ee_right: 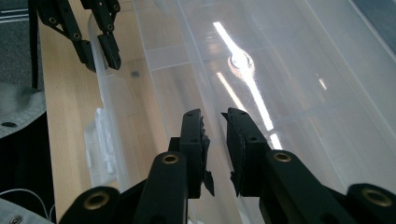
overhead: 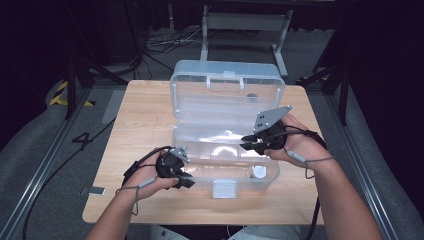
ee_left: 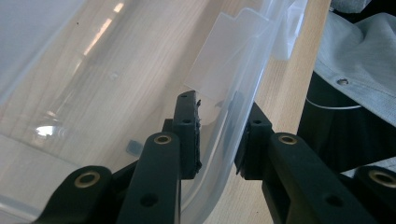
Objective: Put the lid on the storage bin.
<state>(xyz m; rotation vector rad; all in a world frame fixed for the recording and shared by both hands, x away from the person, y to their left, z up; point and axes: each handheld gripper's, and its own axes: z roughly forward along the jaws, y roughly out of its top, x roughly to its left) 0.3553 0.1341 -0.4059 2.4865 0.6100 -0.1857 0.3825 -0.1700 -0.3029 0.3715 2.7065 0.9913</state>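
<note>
The left gripper (ee_left: 217, 135) straddles the front wall of the clear box (overhead: 200, 172) near its left corner: one jaw stands inside, the other outside, and the wall runs between them. The outer pad looks to be against the plastic, while a sliver of gap shows at the inner one, so I cannot tell whether it is really clamped. The right gripper (ee_right: 215, 140) hangs over the open box on its right side, jaws a little apart with nothing between them, so it is released.

The box sits in the middle of the tabletop (overhead: 140, 115), its lid (overhead: 227, 75) thrown back and standing nearly upright behind it. A small white round thing (overhead: 259, 172) lies inside near the front right corner, and the latch (overhead: 224, 189) hangs at the front.

Risks, as I judge them: the wall is thin, smooth and curved, so a half-closed left gripper could slide off when the box is pulled or steadied. A pull at one corner alone could swing the light box round on the wood. The upright lid could drop forward onto the right gripper if the box is jolted.

The left hand (overhead: 150, 180) lies low at the front left, its gripper pointing right along the rim. The right hand (overhead: 295, 145) comes in over the right wall, gripper aimed left and down into the box.
</note>
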